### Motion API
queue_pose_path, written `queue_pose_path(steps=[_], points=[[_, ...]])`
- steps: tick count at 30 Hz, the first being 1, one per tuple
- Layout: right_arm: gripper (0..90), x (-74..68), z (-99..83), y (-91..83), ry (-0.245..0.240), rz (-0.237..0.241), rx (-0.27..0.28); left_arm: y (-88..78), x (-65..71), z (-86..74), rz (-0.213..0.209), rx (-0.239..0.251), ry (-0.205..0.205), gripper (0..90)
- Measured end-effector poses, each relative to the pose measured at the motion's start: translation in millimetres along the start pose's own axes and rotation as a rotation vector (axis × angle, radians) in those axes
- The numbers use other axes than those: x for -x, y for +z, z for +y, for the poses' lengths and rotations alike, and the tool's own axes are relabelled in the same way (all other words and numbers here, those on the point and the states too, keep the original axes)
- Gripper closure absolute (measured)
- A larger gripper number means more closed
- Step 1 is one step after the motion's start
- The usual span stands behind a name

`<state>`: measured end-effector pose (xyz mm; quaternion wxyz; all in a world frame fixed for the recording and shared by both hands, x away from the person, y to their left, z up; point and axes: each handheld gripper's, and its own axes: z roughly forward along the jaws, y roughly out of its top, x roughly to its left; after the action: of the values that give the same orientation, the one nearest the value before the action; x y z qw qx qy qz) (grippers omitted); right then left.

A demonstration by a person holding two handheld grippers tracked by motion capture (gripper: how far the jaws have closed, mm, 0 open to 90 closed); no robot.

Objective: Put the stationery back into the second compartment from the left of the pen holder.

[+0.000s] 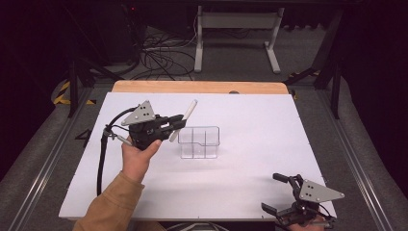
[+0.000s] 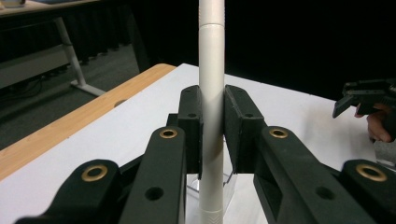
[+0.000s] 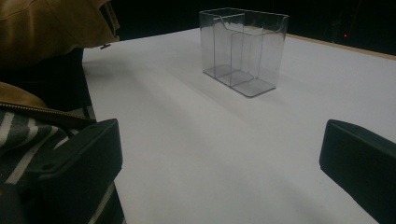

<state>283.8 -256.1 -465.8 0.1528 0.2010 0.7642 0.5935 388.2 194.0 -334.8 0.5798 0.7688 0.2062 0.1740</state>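
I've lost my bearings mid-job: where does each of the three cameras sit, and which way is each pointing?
High view: above the person's side, looking forward and down on the table; shows the left gripper holding a white pen, the right gripper and a forearm.
Left gripper view: rides the left gripper, looking along its jaws clamped on the pen; right gripper far off.
Right gripper view: rides the right gripper, low, facing the clear holder; jaws apart, sleeve at left.
Shared: high and right gripper views show the holder.
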Motion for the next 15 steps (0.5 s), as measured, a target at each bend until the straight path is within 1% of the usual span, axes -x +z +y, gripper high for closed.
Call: queue_pose_path(steps=[2, 4, 5, 9, 11, 12, 15], points=[[0.0, -0.1, 0.1, 0.0, 0.0, 0.001, 0.0, 4.1, -0.4, -0.2, -0.012, 0.004, -0.011, 78.2], [0.0, -0.4, 0.2, -0.2, 0.001, 0.001, 0.001, 6.9, -0.8, -0.4, -0.012, 0.004, -0.011, 78.2], [0.0, -0.5, 0.2, -0.4, 0.002, 0.001, 0.001, 9.1, -0.8, -0.9, -0.016, 0.008, -0.019, 78.2], [0.0, -0.5, 0.1, -1.4, 0.004, 0.002, 0.002, 14.0, -1.0, -1.7, -0.022, 0.014, -0.026, 78.2], [0.0, -0.6, 0.1, -1.4, 0.004, 0.002, 0.002, 19.7, -1.2, -2.0, -0.034, 0.019, -0.032, 78.2], [0.0, -0.2, 0.0, -1.2, -0.004, 0.002, 0.002, 22.2, -0.9, -2.0, -0.036, 0.017, -0.032, 78.2], [0.0, -0.6, 0.2, -1.3, -0.003, 0.003, 0.003, 30.3, -0.1, -2.9, -0.043, 0.019, -0.032, 78.3]])
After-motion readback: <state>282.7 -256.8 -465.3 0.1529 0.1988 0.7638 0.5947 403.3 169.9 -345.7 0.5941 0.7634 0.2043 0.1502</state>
